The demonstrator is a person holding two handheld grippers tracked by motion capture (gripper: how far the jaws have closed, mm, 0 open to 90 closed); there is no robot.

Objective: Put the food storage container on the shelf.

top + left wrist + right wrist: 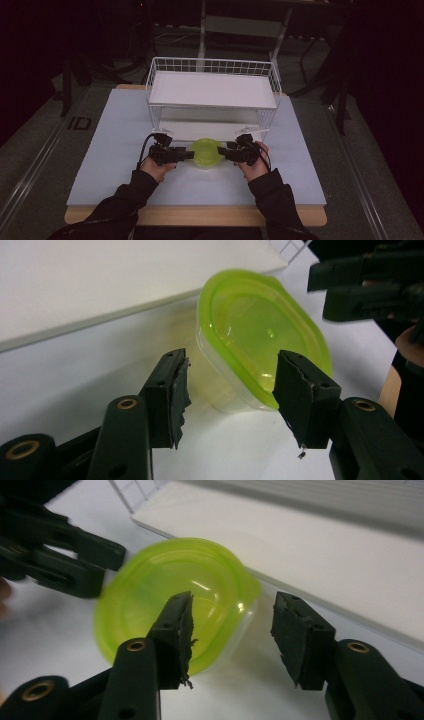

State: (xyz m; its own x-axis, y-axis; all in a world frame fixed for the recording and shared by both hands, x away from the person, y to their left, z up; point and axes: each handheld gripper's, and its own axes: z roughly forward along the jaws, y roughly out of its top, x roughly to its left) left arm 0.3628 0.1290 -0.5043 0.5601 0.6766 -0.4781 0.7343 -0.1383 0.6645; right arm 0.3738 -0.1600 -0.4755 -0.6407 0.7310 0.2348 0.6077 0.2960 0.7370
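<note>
Grippers flank the tub (206, 152), low centre of the high view, on the worktop (115, 150) before the rack (212, 90). Left gripper (190, 154) and right gripper (223, 151) stand half-wide, gripping nothing. You're mid-approach; next, close both on its rim.

My grippers' black pads (176, 390) look rough and frayed. The green lid (260, 325) is glossy plastic over a clear tub (220, 390). The rack (212, 65) is white wire.

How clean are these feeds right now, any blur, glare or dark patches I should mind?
High view: dim, the room around the table almost black. Left gripper view: sharp, with small glare spots on the green container. Right gripper view: the container's left edge and the left gripper are smeared by motion blur.
</note>
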